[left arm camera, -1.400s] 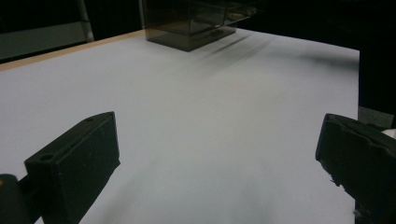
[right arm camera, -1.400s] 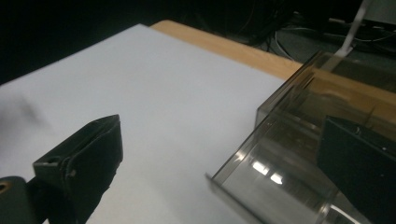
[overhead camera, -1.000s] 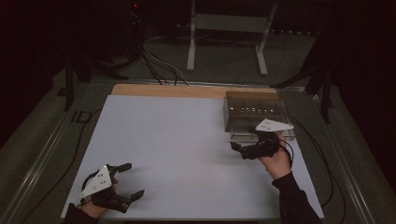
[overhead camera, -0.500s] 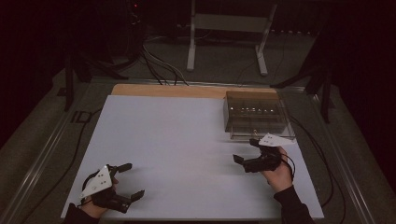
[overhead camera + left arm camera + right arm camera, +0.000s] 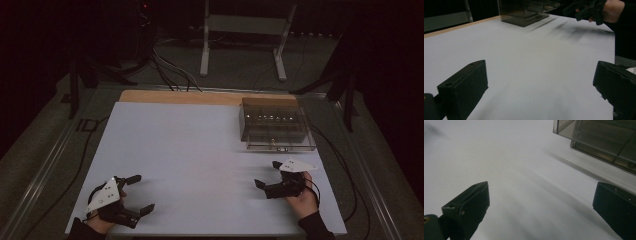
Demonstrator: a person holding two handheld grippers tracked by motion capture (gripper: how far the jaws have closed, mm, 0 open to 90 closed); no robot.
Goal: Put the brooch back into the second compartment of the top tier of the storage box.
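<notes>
Smoked-plastic drawer box sits upper right of frame on white worktop, long axis across. Right hand-held gripper nearer, just below it, jaws released. Left hand-held gripper lower left, also released, empty.

Dim room; the white worktop is the brightest area, the far surroundings nearly black. The high view is soft and grainy. Streaky motion blur smears the right gripper view, and near jaws are defocused.
</notes>
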